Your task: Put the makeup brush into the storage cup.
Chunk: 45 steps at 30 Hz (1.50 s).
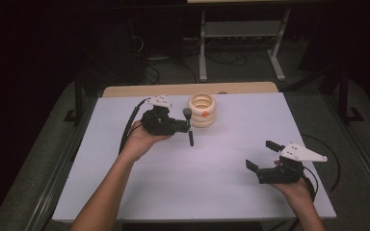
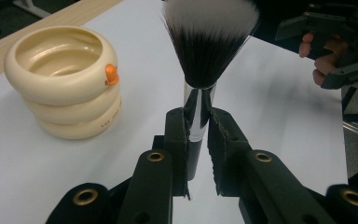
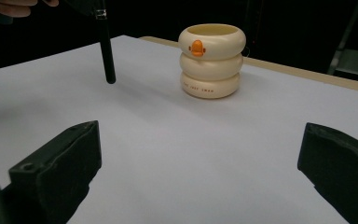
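Observation:
My left gripper (image 1: 187,126) is shut on a makeup brush (image 1: 190,130) and holds it above the table, just left of a cream ringed cup (image 1: 202,110). In the left gripper view the two pads (image 2: 223,140) pinch the shiny ferrule of the brush (image 2: 207,46), whose dark, white-tipped bristles point away from the camera. The cup (image 2: 65,84) has an orange knob on its side and looks empty. My right gripper (image 1: 262,155) rests low at the front right, jaws wide apart with nothing between them (image 3: 198,186). From there the brush handle (image 3: 106,51) hangs left of the cup (image 3: 212,60).
The white table top (image 1: 197,183) has a wooden strip (image 1: 125,90) along its far edge. Cables and metal frame legs (image 1: 202,53) stand on the dark floor beyond. The other hand with its gripper (image 2: 335,46) shows far off in the left gripper view.

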Each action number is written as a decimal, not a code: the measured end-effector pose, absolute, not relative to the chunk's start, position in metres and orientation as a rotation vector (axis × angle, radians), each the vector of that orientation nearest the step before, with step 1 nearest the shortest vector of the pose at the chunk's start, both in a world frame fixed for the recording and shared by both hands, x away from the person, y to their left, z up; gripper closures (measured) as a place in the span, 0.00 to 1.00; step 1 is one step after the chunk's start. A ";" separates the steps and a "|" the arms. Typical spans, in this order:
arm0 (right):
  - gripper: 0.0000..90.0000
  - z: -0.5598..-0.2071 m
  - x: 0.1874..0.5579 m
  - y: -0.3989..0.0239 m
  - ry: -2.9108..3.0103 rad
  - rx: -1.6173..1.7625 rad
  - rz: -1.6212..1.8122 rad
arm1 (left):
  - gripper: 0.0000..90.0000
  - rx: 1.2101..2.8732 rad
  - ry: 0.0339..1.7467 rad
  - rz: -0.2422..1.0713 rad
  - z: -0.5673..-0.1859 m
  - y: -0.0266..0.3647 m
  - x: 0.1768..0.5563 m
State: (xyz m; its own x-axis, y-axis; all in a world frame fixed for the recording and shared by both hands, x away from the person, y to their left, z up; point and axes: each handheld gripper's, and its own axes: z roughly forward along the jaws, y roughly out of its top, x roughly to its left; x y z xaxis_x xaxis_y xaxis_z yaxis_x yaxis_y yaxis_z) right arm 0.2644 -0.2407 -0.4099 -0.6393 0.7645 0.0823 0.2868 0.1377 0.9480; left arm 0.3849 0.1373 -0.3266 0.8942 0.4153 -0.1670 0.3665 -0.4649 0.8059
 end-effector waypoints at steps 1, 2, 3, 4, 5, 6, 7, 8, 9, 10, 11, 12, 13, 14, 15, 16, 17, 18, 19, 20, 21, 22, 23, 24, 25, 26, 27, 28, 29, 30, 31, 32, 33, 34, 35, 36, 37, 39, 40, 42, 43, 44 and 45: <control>0.00 -0.410 0.265 -0.241 1.998 1.006 1.512 | 0.87 2.107 0.560 0.070 -0.325 0.138 0.387; 0.00 -0.410 0.265 -0.241 1.998 1.006 1.512 | 0.87 2.107 0.560 0.070 -0.325 0.138 0.387; 0.00 -0.410 0.265 -0.241 1.997 1.007 1.512 | 0.87 2.107 0.560 0.070 -0.325 0.138 0.387; 0.00 -0.410 0.265 -0.241 1.999 1.007 1.513 | 0.87 2.094 0.574 0.071 -0.323 0.137 0.390; 0.00 -0.410 0.265 -0.241 1.999 1.007 1.513 | 0.87 2.094 0.573 0.071 -0.323 0.137 0.392; 0.00 -0.410 0.265 -0.241 1.998 1.007 1.514 | 0.87 2.097 0.570 0.074 -0.323 0.137 0.394; 0.00 -0.410 0.265 -0.241 1.997 1.007 1.514 | 0.87 2.094 0.575 0.073 -0.322 0.137 0.395; 0.00 -0.410 0.265 -0.241 1.997 1.007 1.514 | 0.87 2.095 0.577 0.072 -0.321 0.137 0.396; 0.00 -0.410 0.265 -0.241 1.998 1.007 1.514 | 0.87 2.093 0.575 0.078 -0.321 0.137 0.397; 0.00 -0.410 0.265 -0.241 1.998 1.007 1.514 | 0.87 2.089 0.578 0.077 -0.320 0.137 0.398; 0.00 -0.410 0.265 -0.241 1.997 1.007 1.514 | 0.87 2.089 0.578 0.077 -0.320 0.137 0.398; 0.00 -0.410 0.265 -0.241 1.998 1.007 1.514 | 0.87 2.088 0.581 0.081 -0.319 0.136 0.400; 0.00 -0.410 0.265 -0.241 1.998 1.006 1.514 | 0.87 2.088 0.581 0.082 -0.319 0.136 0.401; 0.00 -0.410 0.265 -0.241 1.998 1.006 1.514 | 0.87 2.090 0.577 0.088 -0.318 0.135 0.403; 0.00 -0.410 0.265 -0.241 1.998 1.006 1.515 | 0.87 2.087 0.580 0.087 -0.318 0.135 0.404; 0.00 -0.410 0.265 -0.241 1.998 1.006 1.515 | 0.87 2.086 0.580 0.090 -0.317 0.135 0.405; 0.00 -0.410 0.265 -0.241 1.998 1.007 1.515 | 0.87 2.088 0.581 0.091 -0.316 0.135 0.406; 0.00 -0.410 0.265 -0.241 1.998 1.008 1.515 | 0.87 2.086 0.582 0.096 -0.316 0.135 0.407; 0.00 -0.410 0.265 -0.241 1.998 1.007 1.514 | 0.87 2.082 0.582 0.098 -0.315 0.134 0.408; 0.00 -0.410 0.265 -0.242 1.998 1.006 1.515 | 0.87 2.079 0.584 0.100 -0.314 0.134 0.409; 0.00 -0.410 0.265 -0.242 1.999 1.007 1.514 | 0.87 2.074 0.588 0.102 -0.314 0.134 0.410; 0.00 -0.410 0.264 -0.242 1.998 1.007 1.514 | 0.87 2.079 0.586 0.105 -0.313 0.134 0.411; 0.00 -0.410 0.264 -0.242 1.998 1.006 1.515 | 0.87 2.074 0.586 0.108 -0.312 0.133 0.413; 0.00 -0.410 0.264 -0.242 1.996 1.006 1.516 | 0.87 2.072 0.587 0.109 -0.311 0.133 0.414; 0.00 -0.410 0.264 -0.242 1.996 1.006 1.516 | 0.87 2.076 0.584 0.119 -0.311 0.133 0.416; 0.00 -0.410 0.264 -0.242 1.996 1.005 1.516 | 0.87 2.071 0.589 0.119 -0.310 0.132 0.416; 0.00 -0.410 0.264 -0.242 1.996 1.005 1.516 | 0.87 2.068 0.587 0.123 -0.309 0.132 0.418; 0.00 -0.410 0.264 -0.243 1.996 1.005 1.516 | 0.87 2.068 0.587 0.123 -0.309 0.132 0.418; 0.00 -0.410 0.264 -0.243 1.997 1.005 1.515 | 0.87 2.068 0.589 0.129 -0.308 0.131 0.421; 0.00 -0.410 0.264 -0.243 1.996 1.006 1.515 | 0.87 2.065 0.590 0.132 -0.307 0.130 0.422; 0.00 -0.410 0.264 -0.243 1.996 1.006 1.516 | 0.87 2.065 0.590 0.138 -0.307 0.130 0.423; 0.00 -0.410 0.264 -0.243 1.996 1.007 1.517 | 0.87 2.069 0.588 0.141 -0.306 0.130 0.425; 0.00 -0.410 0.264 -0.243 1.995 1.007 1.517 | 0.87 2.067 0.595 0.142 -0.306 0.130 0.426; 0.00 -0.410 0.264 -0.243 1.995 1.007 1.517 | 0.87 2.065 0.592 0.147 -0.306 0.130 0.427; 0.00 -0.410 0.264 -0.243 1.996 1.007 1.516 | 0.87 2.067 0.592 0.150 -0.306 0.130 0.429; 0.00 -0.410 0.264 -0.243 1.996 1.007 1.517 | 0.87 2.062 0.599 0.149 -0.306 0.130 0.430; 0.00 -0.410 0.264 -0.243 1.996 1.006 1.517 | 0.87 2.061 0.598 0.152 -0.306 0.130 0.431; 0.00 -0.410 0.264 -0.243 1.996 1.005 1.516 | 0.87 2.059 0.599 0.149 -0.306 0.130 0.433; 0.00 -0.410 0.264 -0.243 1.996 1.006 1.516 | 0.87 2.059 0.599 0.149 -0.306 0.130 0.433; 0.00 -0.410 0.264 -0.243 1.996 1.006 1.516 | 0.87 2.049 0.603 0.155 -0.307 0.131 0.439; 0.00 -0.410 0.264 -0.243 1.996 1.006 1.516 | 0.87 2.047 0.607 0.157 -0.307 0.132 0.440; 0.00 -0.410 0.264 -0.243 1.996 1.006 1.516 | 0.87 2.042 0.612 0.155 -0.307 0.133 0.441; 0.00 -0.410 0.264 -0.243 1.996 1.006 1.516 | 0.87 2.042 0.608 0.155 -0.307 0.133 0.443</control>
State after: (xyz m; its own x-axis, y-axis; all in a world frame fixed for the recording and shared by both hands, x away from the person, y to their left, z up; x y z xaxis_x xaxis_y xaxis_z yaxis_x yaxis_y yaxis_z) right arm 0.2644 -0.2427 -0.4098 -0.6401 0.7639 0.0825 0.2844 0.1358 0.9490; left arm 0.4427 0.1335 -0.3070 0.8674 0.4793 -0.1336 0.3565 -0.4113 0.8389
